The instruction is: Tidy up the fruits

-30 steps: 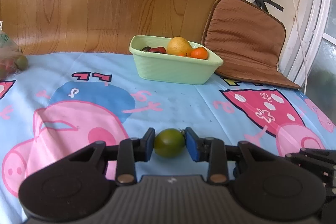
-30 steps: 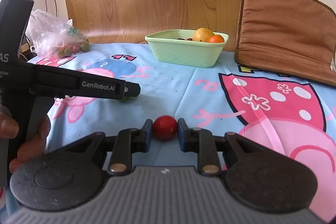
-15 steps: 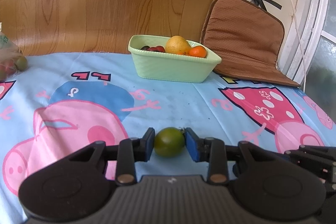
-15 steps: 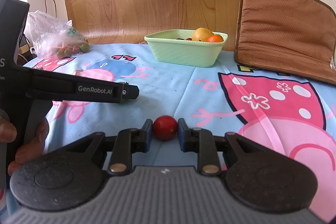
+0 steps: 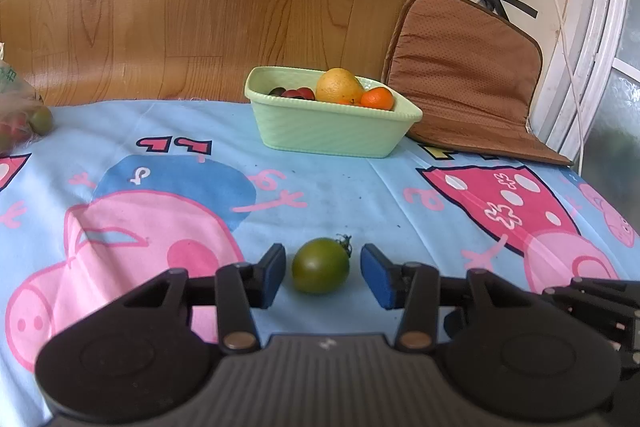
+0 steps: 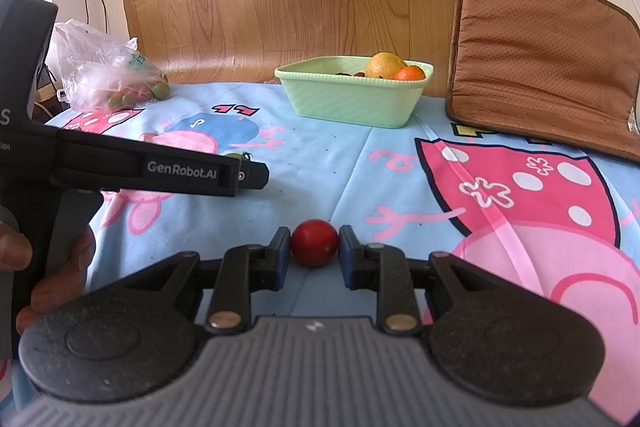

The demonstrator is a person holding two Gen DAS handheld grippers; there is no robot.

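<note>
Two small tomatoes, two sets of tongs, one cartoon-print worktop (image 5: pixel 360 187). Between the pads of the left tongs (image 5: pixel 322 273), a green tomato (image 5: pixel 320 265) lying free on the cloth, with a sliver of blue showing on either side of it. Jaws just opened from around it, now parted a little wider than the fruit and holding nothing. Between the pads of the right tongs (image 6: pixel 314 251), a red tomato (image 6: pixel 314 243), pinched on both flanks by jaws nearly closed. Well ahead of both tongs, a pale green basket (image 5: pixel 320 135) already carrying an orange (image 5: pixel 377 98), a larger yellow fruit (image 5: pixel 338 89) and some dark red ones. Far off to the left of the right tongs, a plastic bag (image 6: pixel 108 75) of more small fruit.

Step in hand, by the look of it: gathering loose tomatoes for the basket, the green one apparently let go rather than taken. Next move, most likely: close again on the green tomato squarely across its middle, gently to spare the skin, then lift and carry forward over the basket rim before releasing.
</note>
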